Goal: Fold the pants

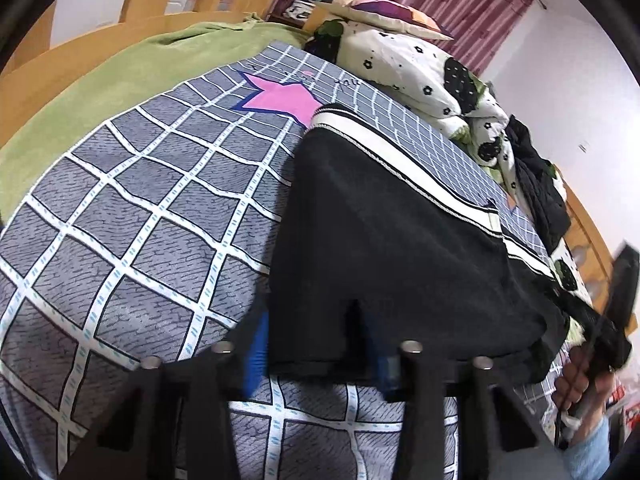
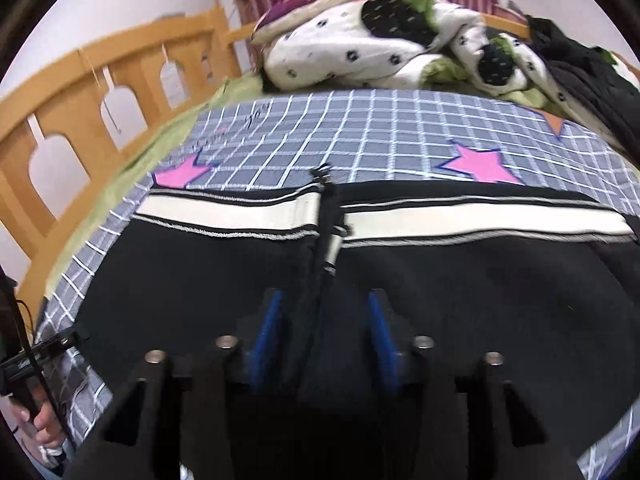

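Black pants [image 1: 384,240] with a cream and black side stripe [image 1: 420,176] lie on the grey checked bedspread [image 1: 140,208]. My left gripper [image 1: 320,344] is at the near edge of the pants, its blue-padded fingers [image 1: 256,352] spread with the cloth edge between them. In the right wrist view the pants [image 2: 460,280] fill the foreground, the stripe [image 2: 240,210] running across. My right gripper [image 2: 324,336] has its blue fingers [image 2: 266,332] apart around a bunched ridge of black cloth. The right gripper also shows at the far right of the left wrist view [image 1: 616,320].
A flowered quilt [image 1: 432,76] and a pillow [image 1: 384,12] are piled at the head of the bed. Dark clothes [image 2: 584,72] lie beside them. A green sheet [image 1: 100,92] and a wooden bed rail [image 2: 92,96] run along the left side.
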`<control>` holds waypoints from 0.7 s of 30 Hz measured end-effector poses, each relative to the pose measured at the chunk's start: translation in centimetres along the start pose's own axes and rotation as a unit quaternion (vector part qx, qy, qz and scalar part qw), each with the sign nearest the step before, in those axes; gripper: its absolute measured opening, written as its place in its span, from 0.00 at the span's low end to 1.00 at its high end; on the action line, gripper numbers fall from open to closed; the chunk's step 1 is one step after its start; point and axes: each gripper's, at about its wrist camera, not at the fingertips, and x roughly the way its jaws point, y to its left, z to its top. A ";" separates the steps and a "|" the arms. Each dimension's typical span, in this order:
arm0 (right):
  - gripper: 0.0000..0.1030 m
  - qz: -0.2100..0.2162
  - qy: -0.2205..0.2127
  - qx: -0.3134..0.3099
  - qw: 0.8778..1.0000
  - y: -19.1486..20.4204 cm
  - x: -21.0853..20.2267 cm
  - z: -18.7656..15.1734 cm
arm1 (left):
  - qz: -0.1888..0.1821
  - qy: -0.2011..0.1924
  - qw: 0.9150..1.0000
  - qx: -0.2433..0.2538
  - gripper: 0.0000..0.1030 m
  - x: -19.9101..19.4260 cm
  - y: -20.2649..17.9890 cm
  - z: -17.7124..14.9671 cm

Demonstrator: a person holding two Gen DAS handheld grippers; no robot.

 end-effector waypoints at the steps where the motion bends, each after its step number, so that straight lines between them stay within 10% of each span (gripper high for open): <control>1: 0.45 -0.007 -0.003 -0.001 1.000 -0.4 -0.5 -0.4 | 0.008 -0.004 1.000 0.003 0.22 -0.2 -0.2 0.1; 10: 0.43 -0.101 -0.051 0.010 0.994 -7.6 -7.1 -4.2 | 0.087 -0.112 0.982 0.123 0.11 -4.6 -11.7 2.4; 21: 0.43 -0.114 -0.058 0.059 0.990 -16.7 -12.0 -7.8 | -0.033 -0.071 0.961 0.265 0.10 -0.3 -32.3 -1.9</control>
